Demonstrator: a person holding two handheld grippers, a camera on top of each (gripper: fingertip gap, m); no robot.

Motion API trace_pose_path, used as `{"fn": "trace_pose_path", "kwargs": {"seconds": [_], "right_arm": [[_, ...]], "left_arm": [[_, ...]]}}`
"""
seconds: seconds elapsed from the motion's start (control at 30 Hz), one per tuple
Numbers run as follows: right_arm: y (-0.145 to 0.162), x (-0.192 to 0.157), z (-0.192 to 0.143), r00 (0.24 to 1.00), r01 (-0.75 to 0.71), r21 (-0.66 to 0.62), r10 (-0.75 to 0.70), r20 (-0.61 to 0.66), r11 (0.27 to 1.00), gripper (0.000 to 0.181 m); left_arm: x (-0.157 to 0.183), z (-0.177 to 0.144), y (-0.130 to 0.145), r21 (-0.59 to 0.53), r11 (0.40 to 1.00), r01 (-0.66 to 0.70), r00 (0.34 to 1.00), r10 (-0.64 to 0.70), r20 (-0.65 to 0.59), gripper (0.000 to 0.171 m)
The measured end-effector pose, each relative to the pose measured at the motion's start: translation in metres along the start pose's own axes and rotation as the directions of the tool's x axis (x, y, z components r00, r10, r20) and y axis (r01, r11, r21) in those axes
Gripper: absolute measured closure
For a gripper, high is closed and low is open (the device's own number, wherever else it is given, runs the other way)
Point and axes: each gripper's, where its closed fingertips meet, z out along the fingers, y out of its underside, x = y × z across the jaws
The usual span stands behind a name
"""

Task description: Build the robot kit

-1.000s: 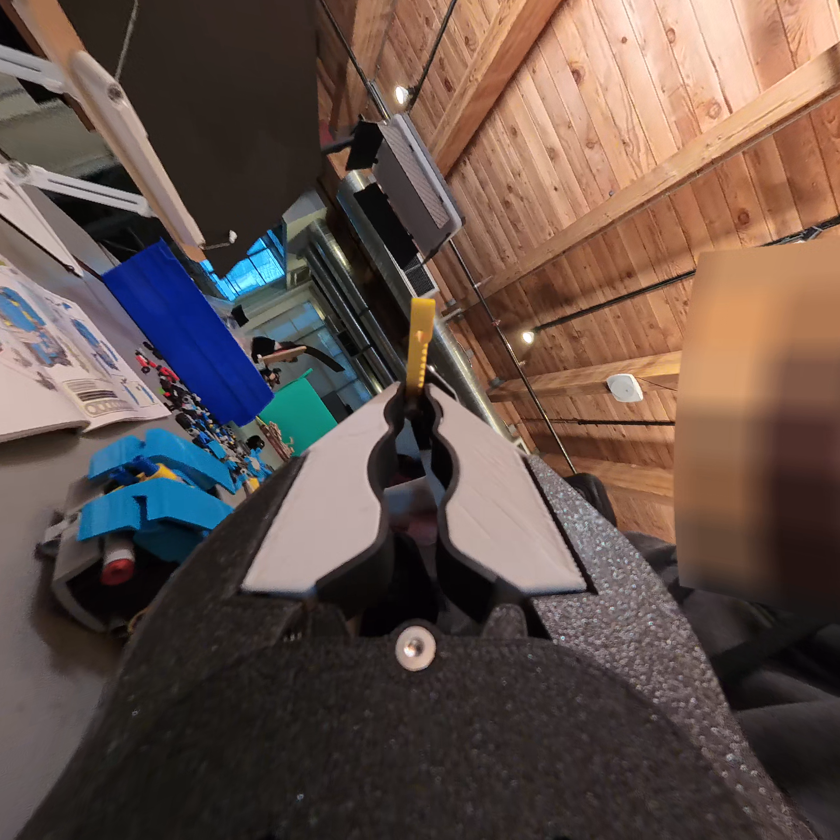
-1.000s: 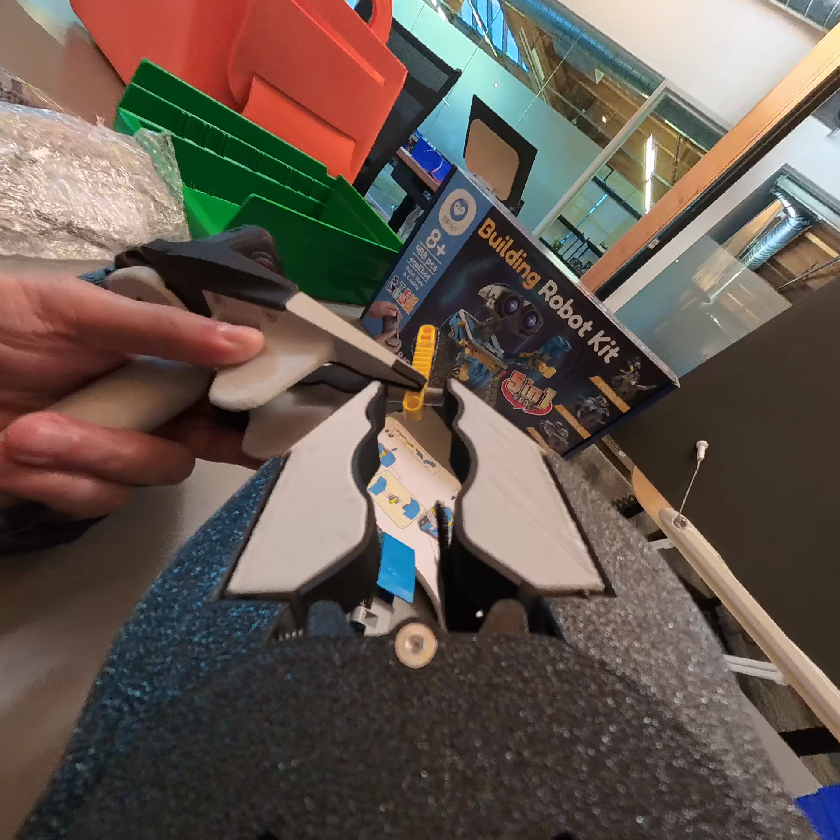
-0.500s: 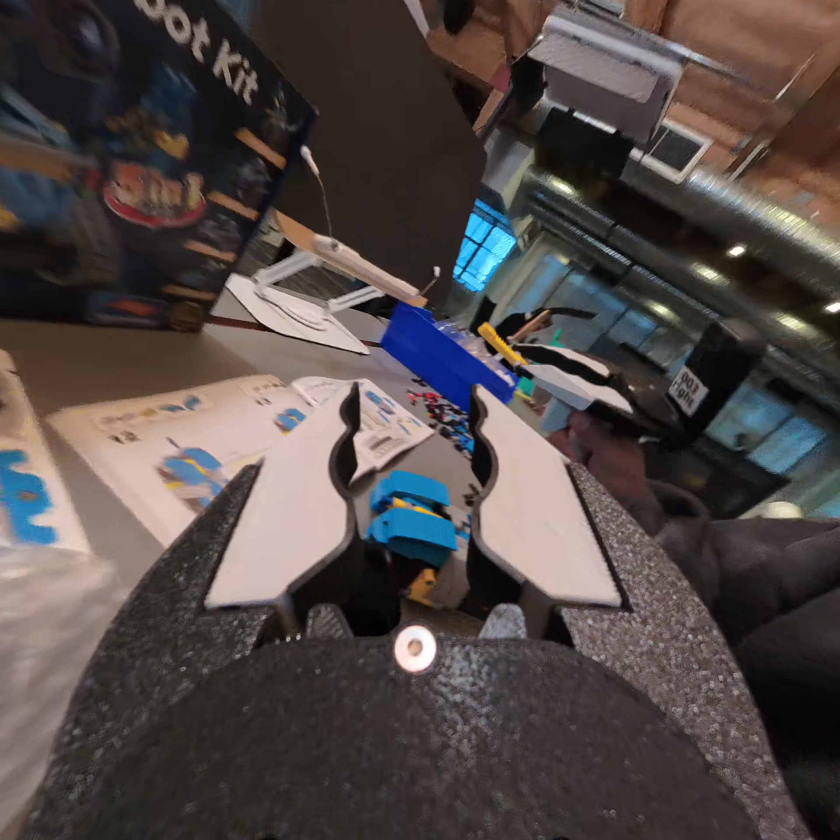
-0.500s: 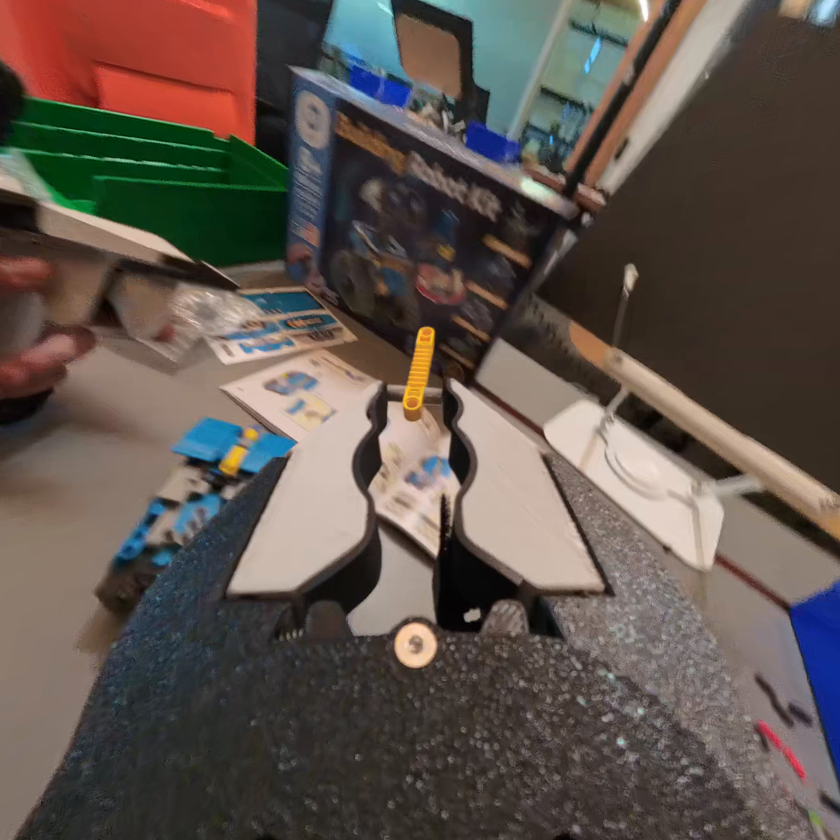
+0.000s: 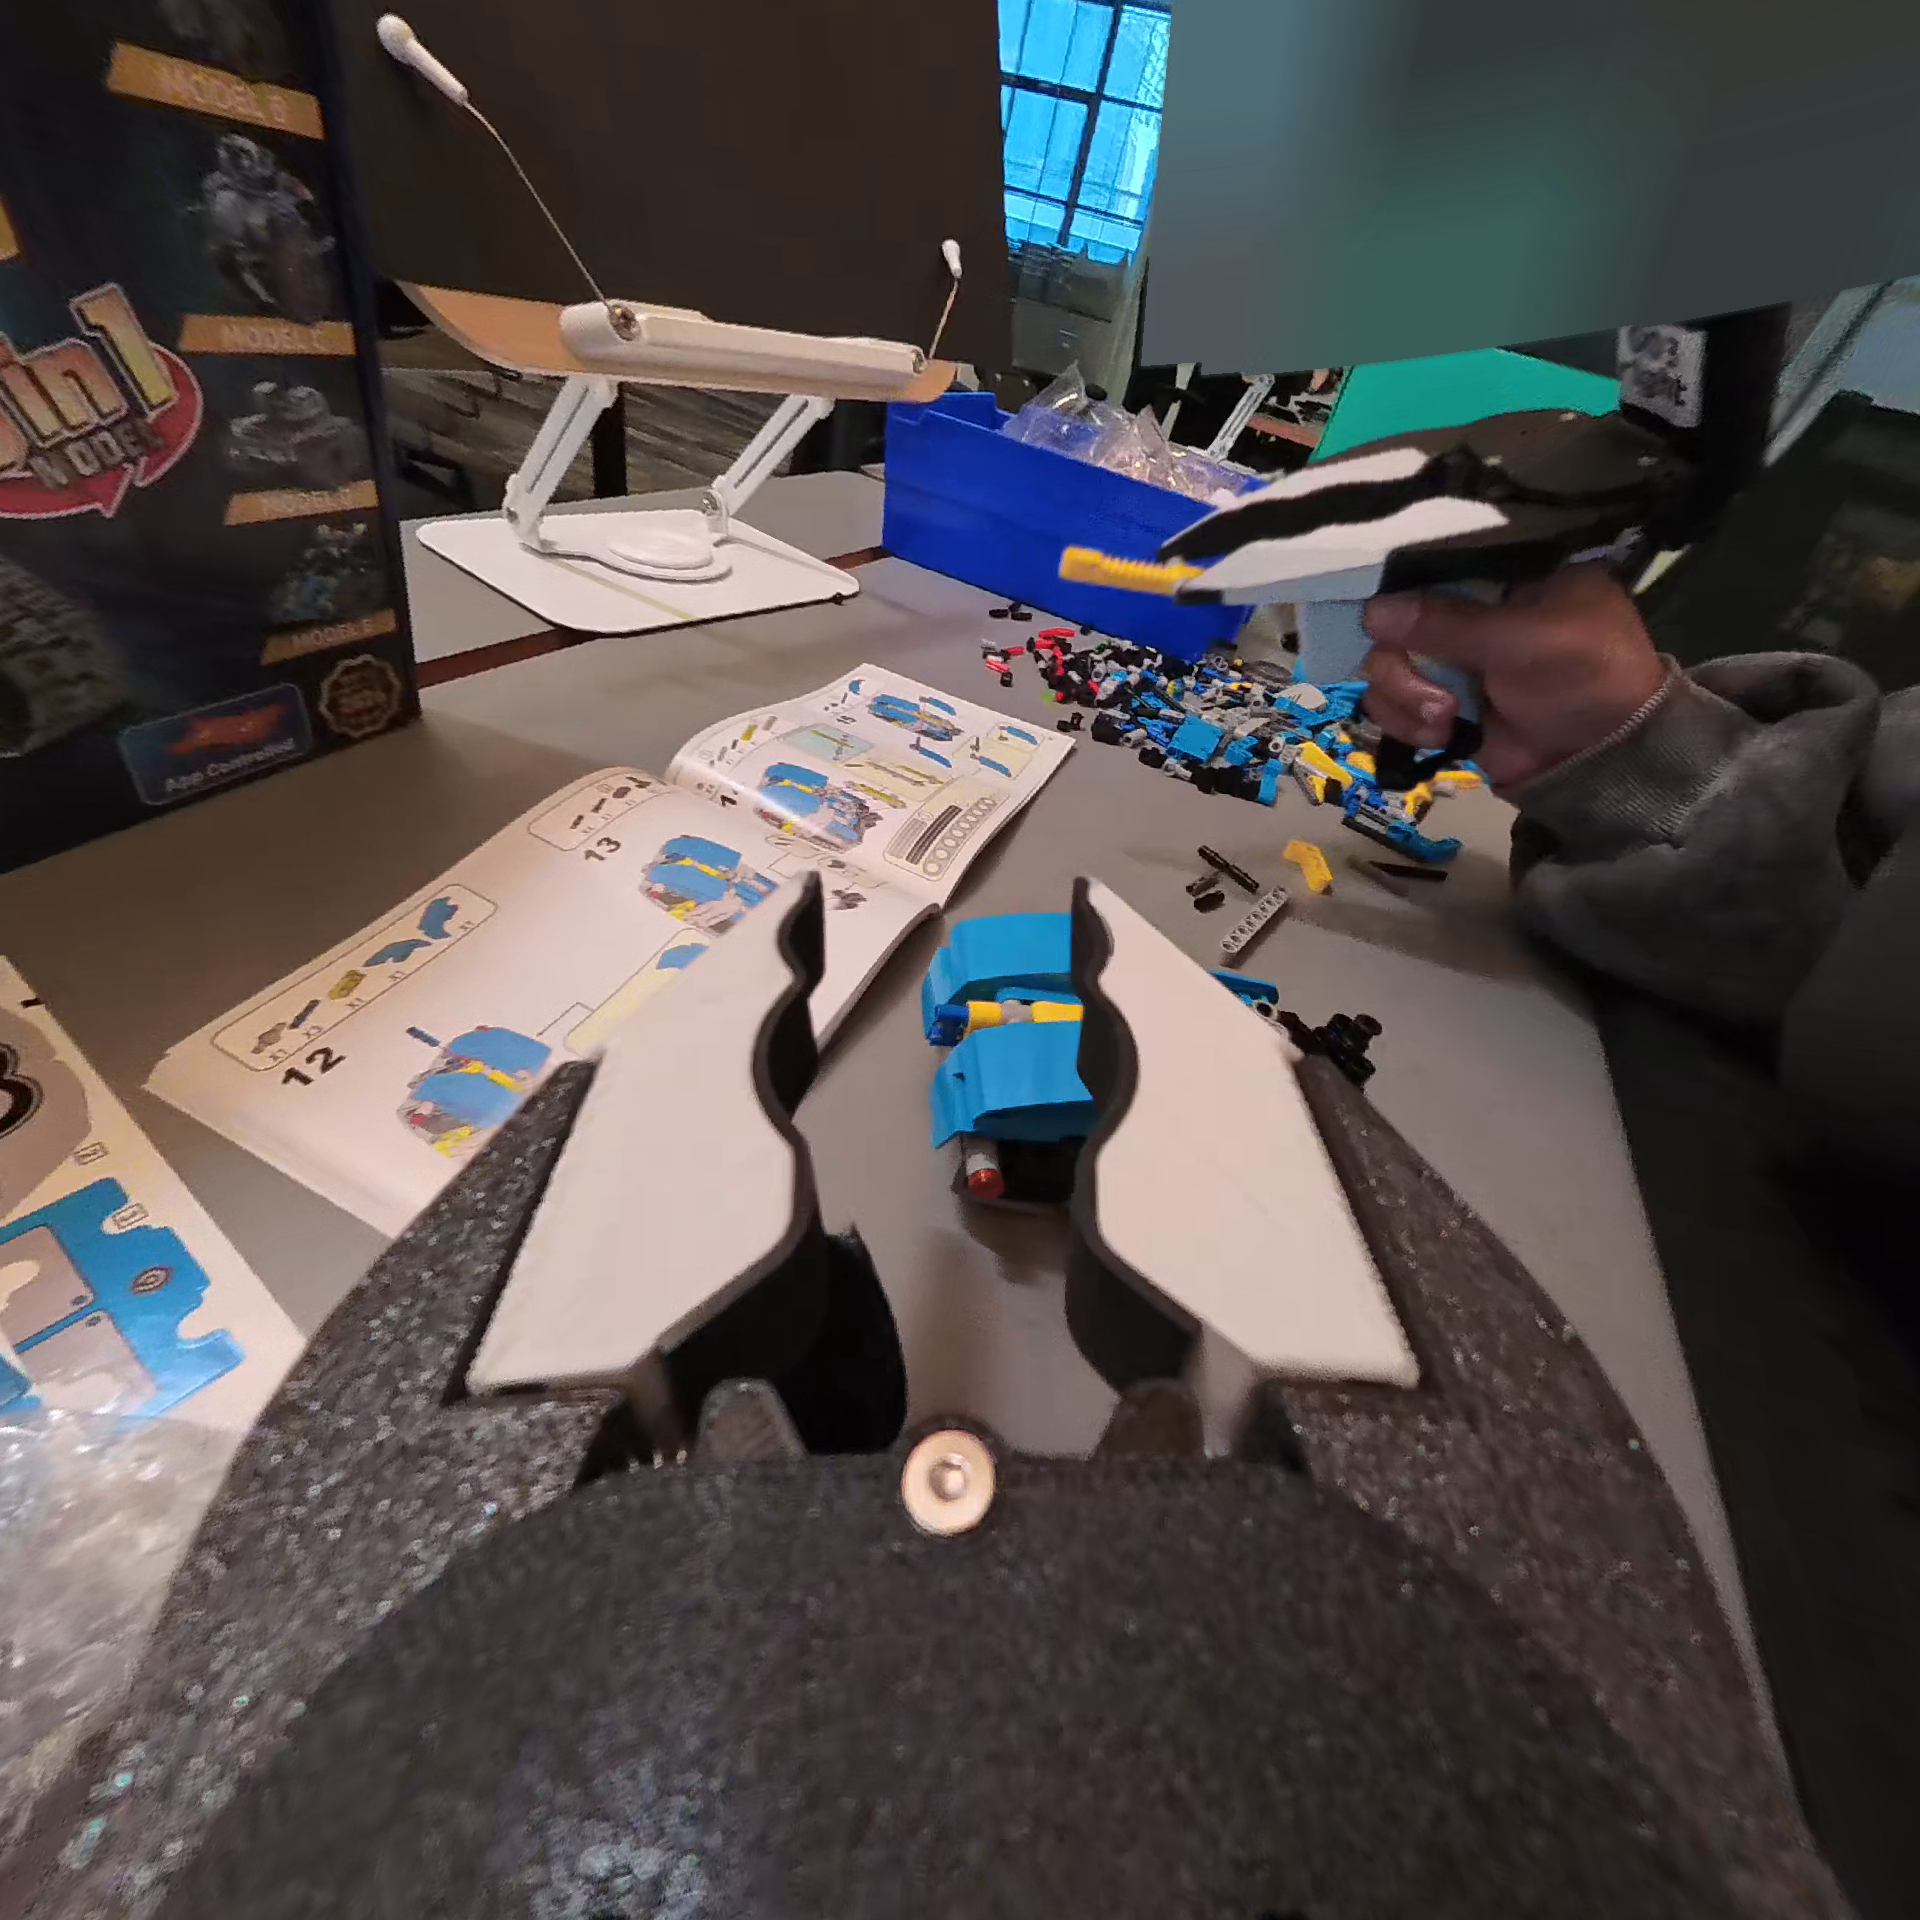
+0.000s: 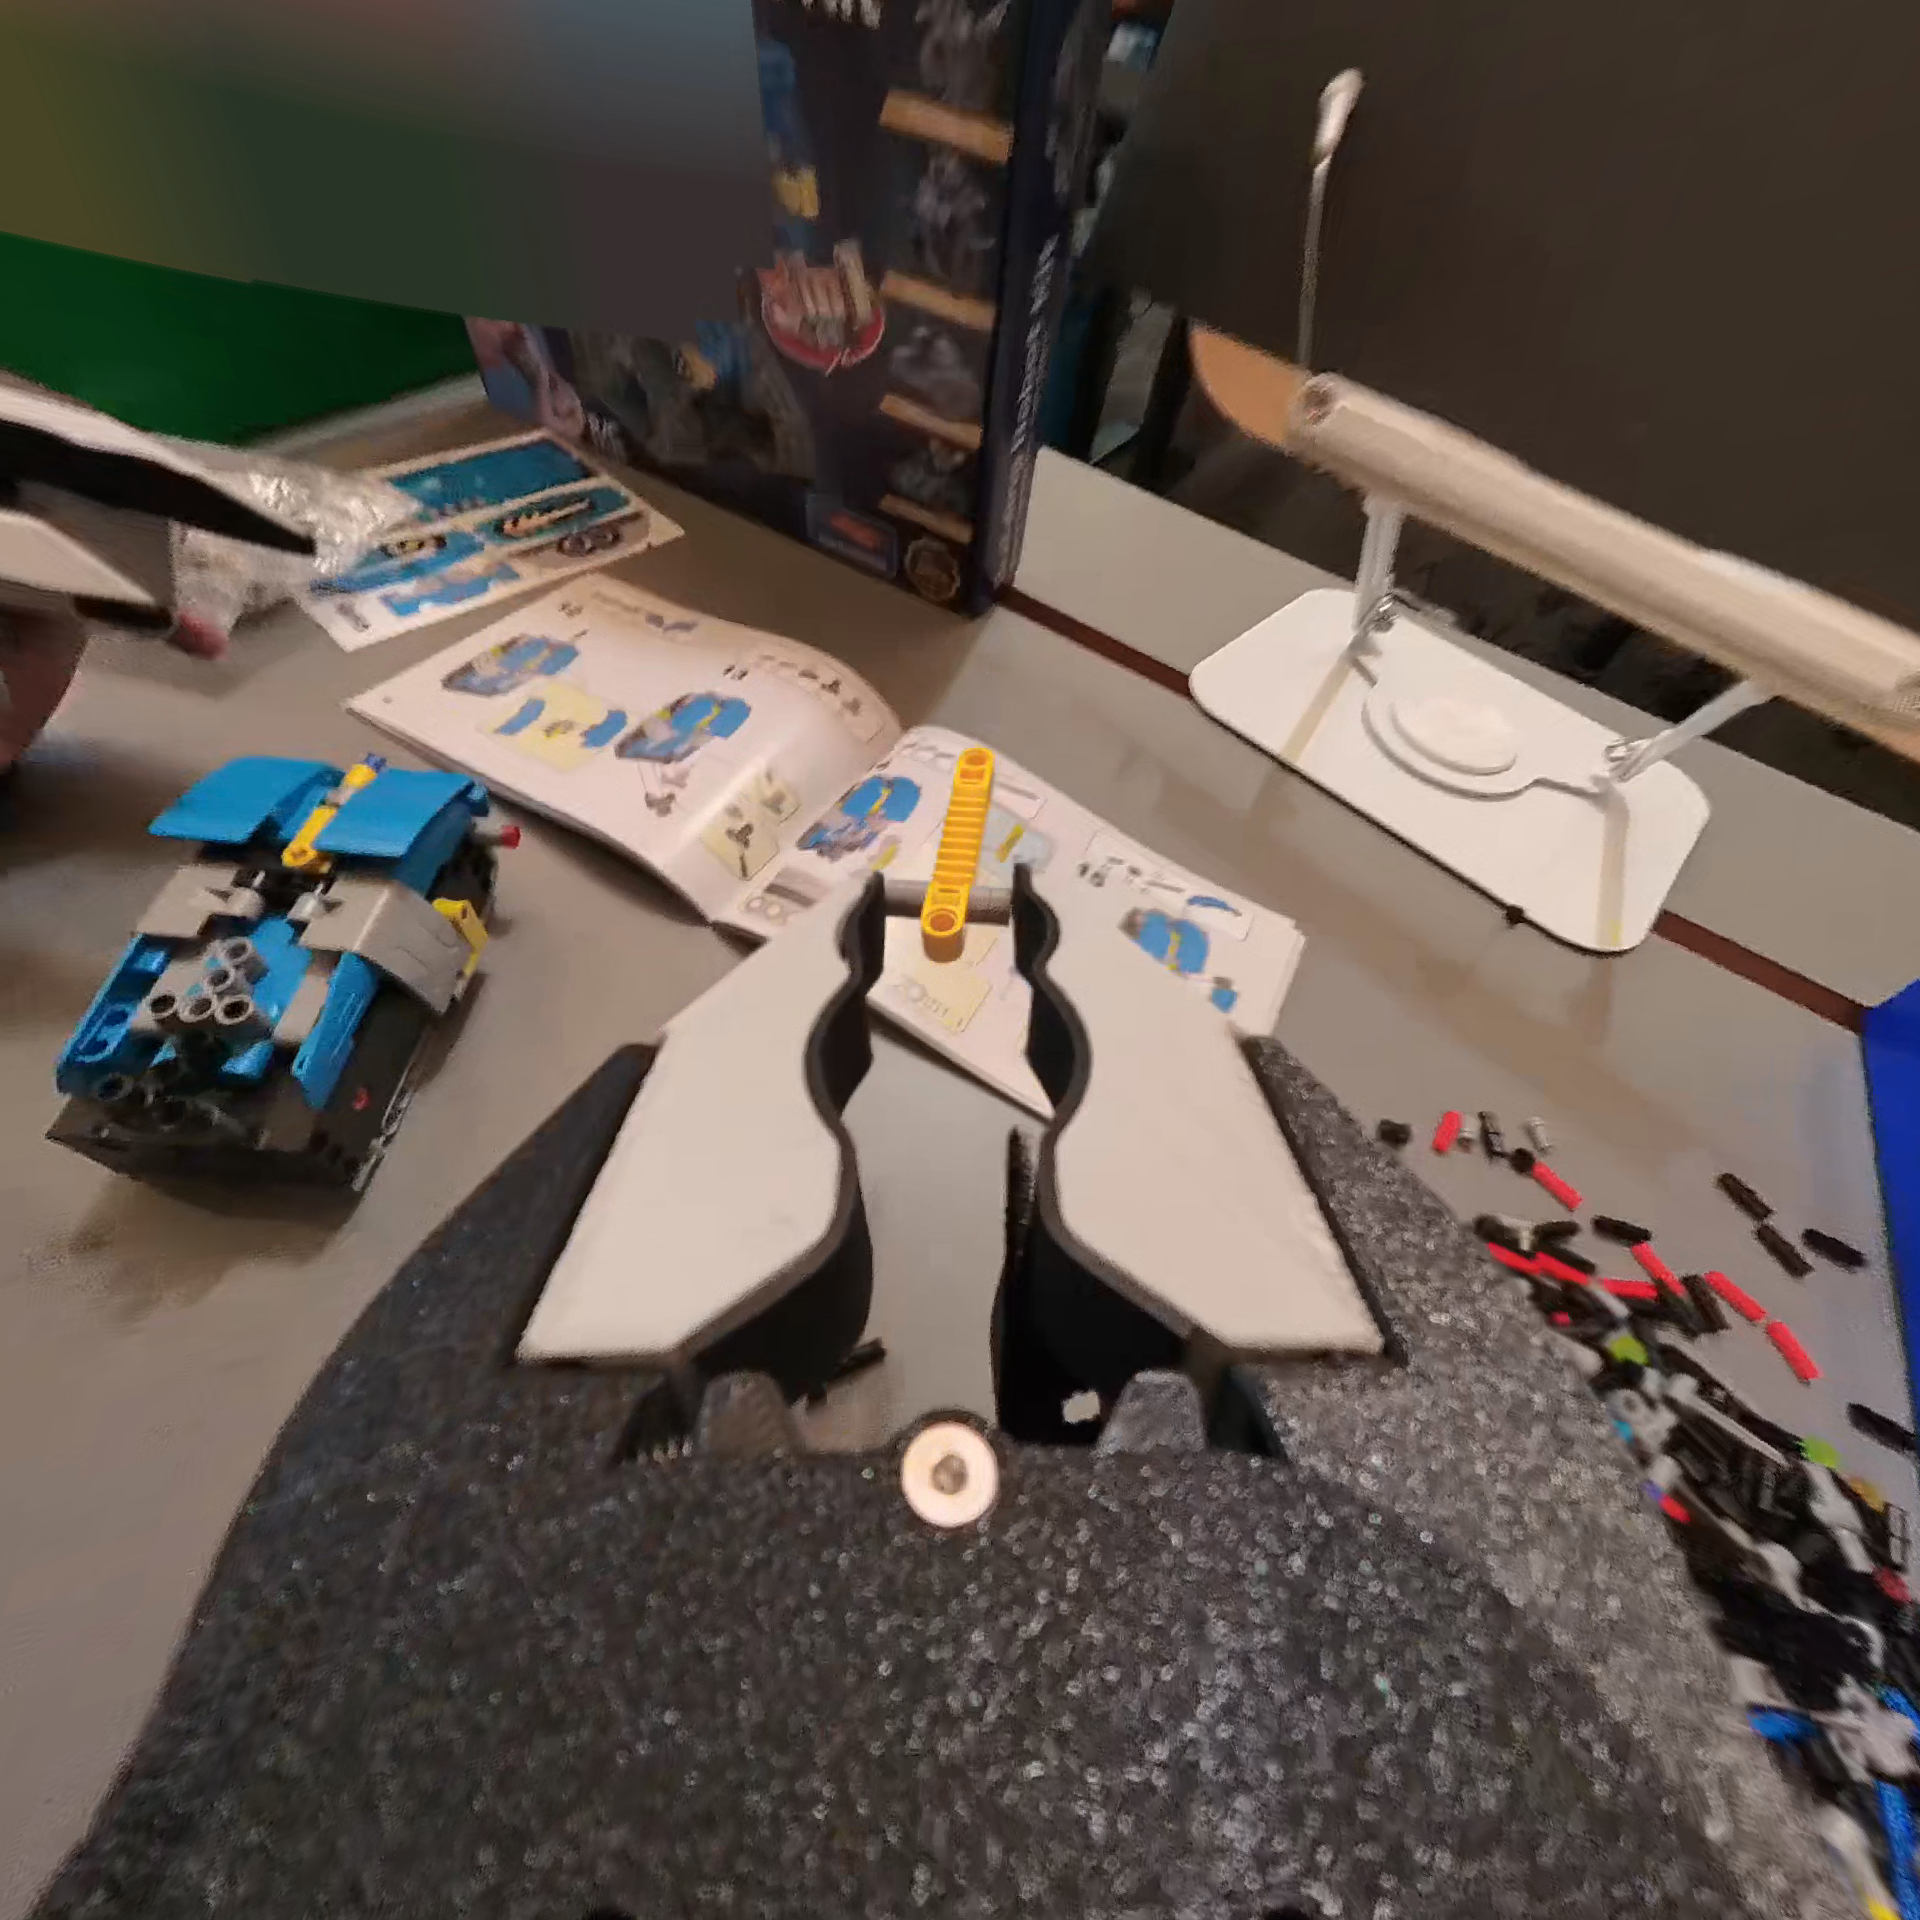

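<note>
1. At the far left of the left wrist view lay one sticker sheet (image 5: 94, 1288) with crinkled clear plastic wrap (image 5: 62, 1507) touching its near edge; one dark kit box (image 5: 197, 416) stood upright behind them.
2. One open instruction booklet (image 5: 623, 894) lay flat on the grey desk (image 5: 1455, 1122), with bare desk between it and the box.
3. The left gripper (image 5: 945, 914) hung above the desk with its fingers spread wide and nothing between them. Past the gap sat one blue brick vehicle (image 5: 997, 1039), just beside the booklet's right edge.
4. One white stand (image 5: 644, 540) stood behind the booklet, and one blue bin (image 5: 1039, 499) holding clear bags stood to its right.
5. A heap of loose small bricks (image 5: 1226, 707) spread in front of the bin; a few stray pieces lay apart on bare desk nearer the vehicle.
6. The right gripper (image 6: 948, 894), held in a hand (image 5: 1496, 686) with a grey sleeve, hovered above the heap. Its fingers were partly closed on a short grey axle (image 6: 992, 906) that carried one yellow beam (image 6: 961, 831), which pointed forward over the booklet.
7. In the right wrist view the vehicle sat on the left with open desk around it, and the heap reached the right edge.
</note>
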Motion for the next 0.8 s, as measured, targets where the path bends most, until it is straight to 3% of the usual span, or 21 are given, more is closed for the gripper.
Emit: {"fn": "trace_pose_path", "kwargs": {"seconds": [0.23, 0.37, 0.5, 0.8], "right_arm": [[0.014, -0.005, 0.012, 1.0, 0.0, -0.055, 0.002, 0.022, 0.998, 0.157], [0.017, -0.003, 0.014, 1.0, -0.017, -0.056, 0.018, 0.023, 0.998, 0.157], [0.021, -0.006, 0.017, 1.0, 0.01, -0.073, -0.009, 0.027, 0.997, 0.157], [0.019, -0.009, 0.017, 0.999, 0.019, -0.063, -0.016, 0.036, 0.998, 0.157]], "left_arm": [[0.009, -0.003, -0.003, 0.027, 0.998, -0.054, 0.998, 0.054, -0.027, 0.129], [0.007, -0.003, -0.002, 0.019, 1.0, -0.004, 0.999, 0.005, -0.042, 0.131], [0.009, 0.0, 0.011, -0.069, 0.995, 0.076, 0.994, -0.082, -0.078, 0.136], [0.009, -0.001, 0.011, -0.067, 0.996, 0.059, 0.996, -0.063, -0.061, 0.137]]}}
